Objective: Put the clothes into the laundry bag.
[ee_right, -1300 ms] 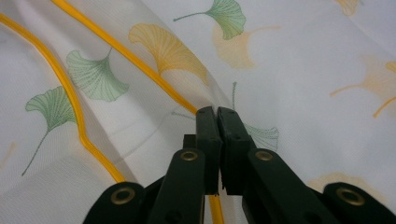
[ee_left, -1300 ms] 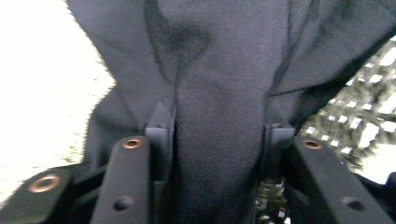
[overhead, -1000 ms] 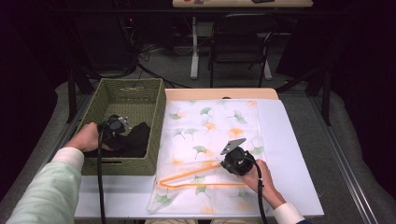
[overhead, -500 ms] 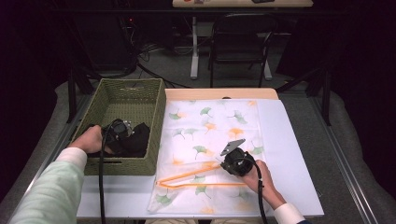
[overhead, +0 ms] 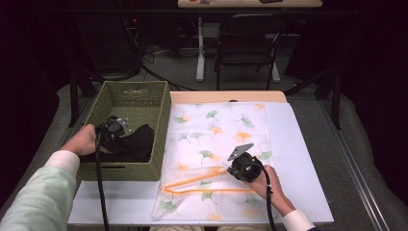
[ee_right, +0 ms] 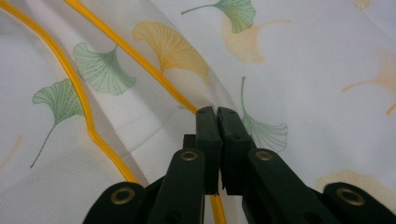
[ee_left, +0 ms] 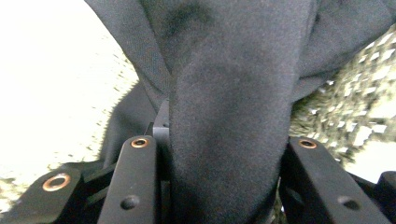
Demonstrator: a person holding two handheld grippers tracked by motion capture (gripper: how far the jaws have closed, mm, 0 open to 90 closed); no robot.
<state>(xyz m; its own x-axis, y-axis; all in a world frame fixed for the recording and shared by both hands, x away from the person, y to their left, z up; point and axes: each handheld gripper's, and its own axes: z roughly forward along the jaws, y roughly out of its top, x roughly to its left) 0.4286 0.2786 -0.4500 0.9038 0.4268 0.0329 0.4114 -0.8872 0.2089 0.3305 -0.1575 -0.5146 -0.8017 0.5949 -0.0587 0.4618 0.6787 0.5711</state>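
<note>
The black garment (overhead: 132, 143) lies bunched in the near part of the green woven basket (overhead: 137, 96), which stands on the left side of the white table (overhead: 308, 159). In the left gripper view a thick fold of that garment (ee_left: 229, 107) fills the space between the two jaws, and the left gripper (overhead: 117, 132) has just been closing on it, so the pads press the cloth from both sides. The person's left hand (overhead: 82, 140) holds this gripper over the basket's near left wall. Just right of the basket a white mesh bag (overhead: 216, 144) printed with green and orange ginkgo leaves lies flat on the table, its orange zipper edge (overhead: 202, 179) gaping open toward the basket. The right gripper (overhead: 230, 169) has its jaws pressed together on that orange edge, as the right gripper view shows (ee_right: 217, 116), with the right hand (overhead: 269, 185) resting on the bag's near right part.
</note>
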